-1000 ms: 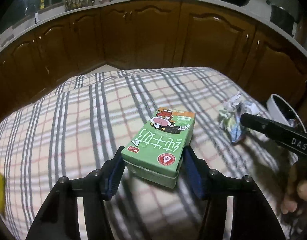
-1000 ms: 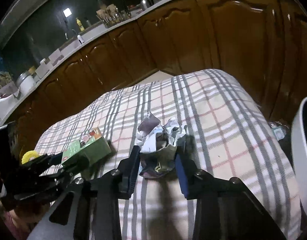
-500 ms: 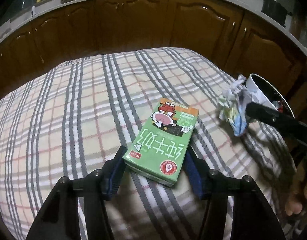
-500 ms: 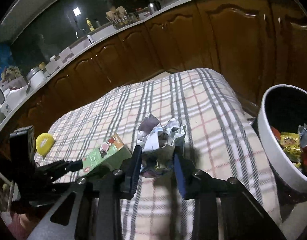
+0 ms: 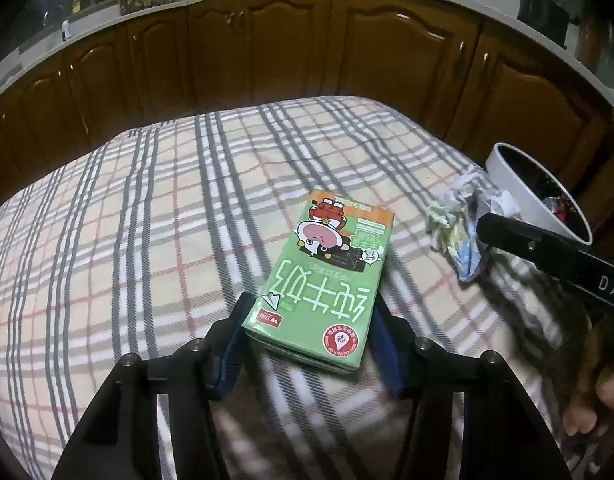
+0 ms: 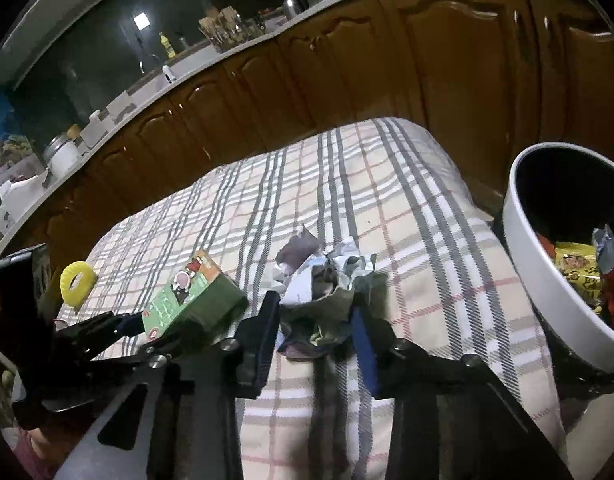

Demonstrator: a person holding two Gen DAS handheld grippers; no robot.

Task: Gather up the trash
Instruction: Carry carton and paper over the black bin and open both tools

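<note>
Currently, the left gripper (image 5: 309,344) clamps the green milk carton (image 5: 323,280) by its near end, pads against both long sides, above the plaid tablecloth (image 5: 147,208). The right gripper (image 6: 315,328) grips the crumpled paper wad (image 6: 323,288) about its lower half; the jaws stand narrow around it. Both items are held near the right edge of the table, with the white trash bin (image 6: 523,248) just beyond that edge and already containing wrappers.

Probable faults:
- Carton pivots or slips, since only its near end is clamped and most of its length overhangs.
- Wad sheds loose flaps or springs free; crumpled paper gives little firm surface.
- Grippers collide: the right one sits closer to the bin, so the left one's route to the bin crosses it.

Surroundings: a yellow ring (image 6: 77,280) lies at the far left of the cloth. Brown cabinets (image 5: 267,48) line the far side.
</note>
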